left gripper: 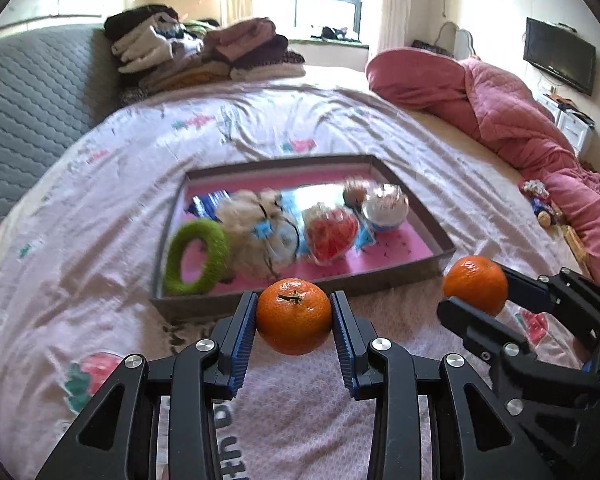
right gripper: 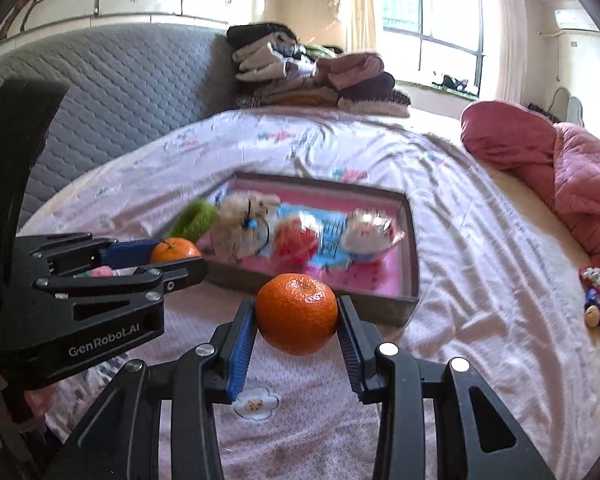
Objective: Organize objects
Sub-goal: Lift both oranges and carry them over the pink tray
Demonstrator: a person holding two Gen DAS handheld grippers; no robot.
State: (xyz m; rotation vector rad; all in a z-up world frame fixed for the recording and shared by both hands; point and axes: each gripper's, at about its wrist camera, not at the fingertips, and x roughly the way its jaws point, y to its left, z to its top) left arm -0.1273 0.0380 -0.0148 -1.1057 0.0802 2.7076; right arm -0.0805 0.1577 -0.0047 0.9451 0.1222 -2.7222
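1. Pale pink printed bedsheet [left gripper: 340, 132] covers a bed and fills both views; the shallow grey-walled tray with a pink floor [left gripper: 444, 248] lying on it serves as the landmark.
2. Nearest the camera, on the near side of the tray, the left gripper [left gripper: 294, 312] has its blue-padded jaws closed part-way on a round orange mandarin with a green stem [left gripper: 294, 314], held clear of the sheet.
3. Just beyond the tray's near right corner, the right gripper [right gripper: 296, 314] clamps a second orange mandarin [right gripper: 296, 312] in the same way; its dimpled end faces the lens.
4. Inside the tray, motion blur smears the contents: a green fuzzy ring [left gripper: 196, 256] at the left end, a cream plush toy [left gripper: 256, 232], a red item in clear wrapping [left gripper: 330, 236], and a white-topped wrapped item [left gripper: 384, 208]. What the wrapped things are cannot be made out.
5. Beyond the tray's far left corner sits a pile of folded clothes [left gripper: 204, 52], against a grey quilted headboard [left gripper: 32, 96].
6. Right of the tray, a rose-pink quilt [left gripper: 512, 108] is heaped, cut off by the lens edge.
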